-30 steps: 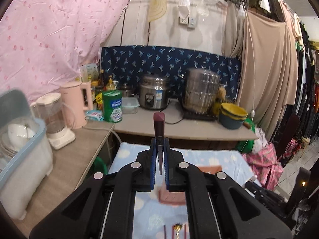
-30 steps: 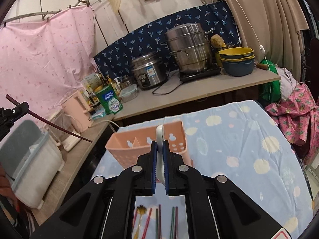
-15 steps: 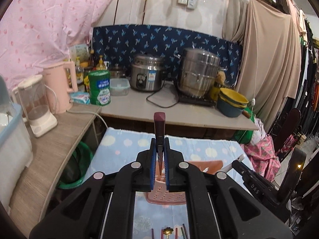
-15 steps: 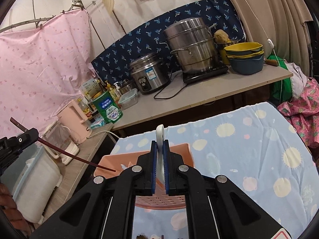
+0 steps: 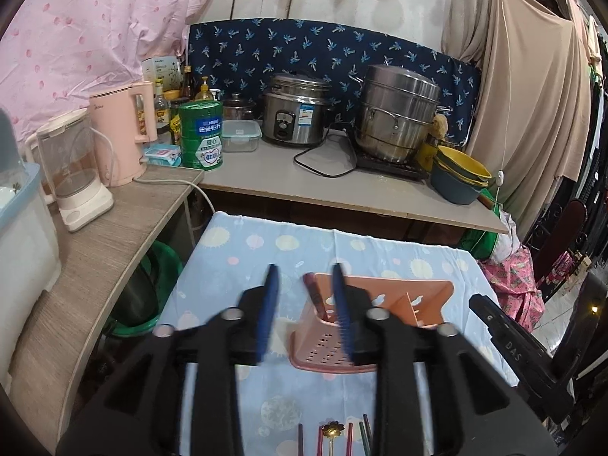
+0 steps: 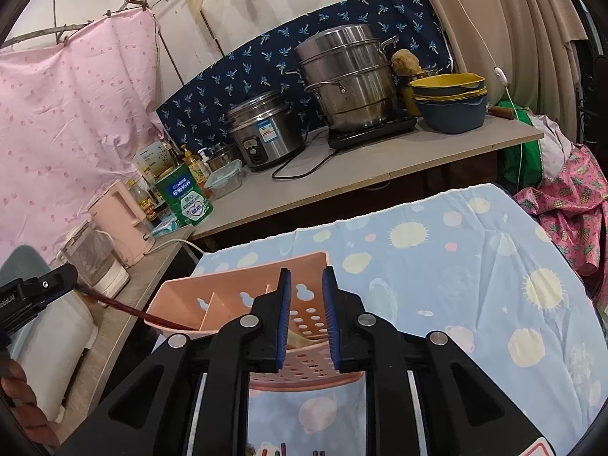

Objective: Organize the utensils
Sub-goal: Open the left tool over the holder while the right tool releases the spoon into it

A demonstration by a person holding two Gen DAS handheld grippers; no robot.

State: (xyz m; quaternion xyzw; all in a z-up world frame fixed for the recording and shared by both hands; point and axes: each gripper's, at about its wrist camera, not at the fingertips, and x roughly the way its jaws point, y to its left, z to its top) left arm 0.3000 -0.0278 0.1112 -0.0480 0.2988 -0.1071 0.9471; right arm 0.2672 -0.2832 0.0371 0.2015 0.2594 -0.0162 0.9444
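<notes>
Kitchen clutter rings a table spread with a pale blue spotted cloth (image 5: 243, 250), and on that cloth stands the landmark, a pink perforated utensil caddy (image 5: 410, 296).

From the left wrist, the left gripper (image 5: 304, 304) has just been opening; its blue pads stand apart with nothing pressed between them. A dark red chopstick (image 5: 317, 296) leans in the caddy's near-left compartment, showing in the gap beside the right-hand pad, apparently free of both. Short of the caddy, at the bottom edge, several more chopsticks and a gold flower-ended spoon (image 5: 331, 430) lie on the cloth. The right gripper's black body reaches in beside the caddy's right side.

From the right wrist, the right gripper (image 6: 307, 319) has also just been opening, by less; its jaws stand a little apart directly over the caddy's (image 6: 243, 288) right-hand compartment, gripping nothing. Something pale lies low in that compartment, too hidden to name. The chopstick (image 6: 133, 311) slants into the caddy's left compartment, its upper end at the left gripper (image 6: 36, 290); contact there I cannot tell.

I judge the sorting partly done: one chopstick, perhaps one more piece, is in, and the utensils lying short of the caddy remain.
</notes>
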